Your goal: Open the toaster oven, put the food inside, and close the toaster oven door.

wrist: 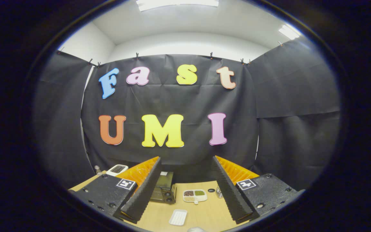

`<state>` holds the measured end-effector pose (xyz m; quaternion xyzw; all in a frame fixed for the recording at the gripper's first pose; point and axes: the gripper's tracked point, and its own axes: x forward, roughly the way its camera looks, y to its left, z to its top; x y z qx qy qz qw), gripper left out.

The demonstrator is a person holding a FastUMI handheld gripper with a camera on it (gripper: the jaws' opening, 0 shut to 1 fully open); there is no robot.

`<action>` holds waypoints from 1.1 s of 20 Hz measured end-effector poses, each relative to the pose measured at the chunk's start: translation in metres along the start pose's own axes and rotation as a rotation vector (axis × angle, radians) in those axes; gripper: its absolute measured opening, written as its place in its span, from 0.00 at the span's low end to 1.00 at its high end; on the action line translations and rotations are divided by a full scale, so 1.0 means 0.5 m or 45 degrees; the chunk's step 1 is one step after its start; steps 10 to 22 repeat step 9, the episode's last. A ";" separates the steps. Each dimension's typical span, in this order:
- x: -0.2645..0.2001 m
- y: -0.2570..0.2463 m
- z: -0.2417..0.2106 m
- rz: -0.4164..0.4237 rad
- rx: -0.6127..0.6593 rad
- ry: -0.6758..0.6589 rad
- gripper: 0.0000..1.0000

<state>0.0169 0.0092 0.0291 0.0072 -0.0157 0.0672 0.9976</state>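
Note:
My gripper [185,161] is held high above the wooden table [204,211], open, with nothing between its two black ribbed fingers [145,188]. Below, beside the left finger, sits the dark toaster oven [164,190]; whether its door is open or shut I cannot tell from here. A small white rectangular tray [178,217] lies on the table nearer to me, between the fingers. A white divided dish [195,195] with dark, green and pale fillings rests to the right of the oven.
A white device with a dark grille [117,169] stands at the table's far left beside a small shaker [98,169]. A small metal object [219,192] and a dark round spot [211,190] sit close to the right finger. A pale object [196,229] lies at the near table edge.

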 end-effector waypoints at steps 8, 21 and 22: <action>0.006 0.007 -0.010 0.023 0.015 0.018 0.99; 0.006 0.005 -0.012 0.023 0.017 0.023 0.99; 0.006 0.005 -0.012 0.023 0.017 0.023 0.99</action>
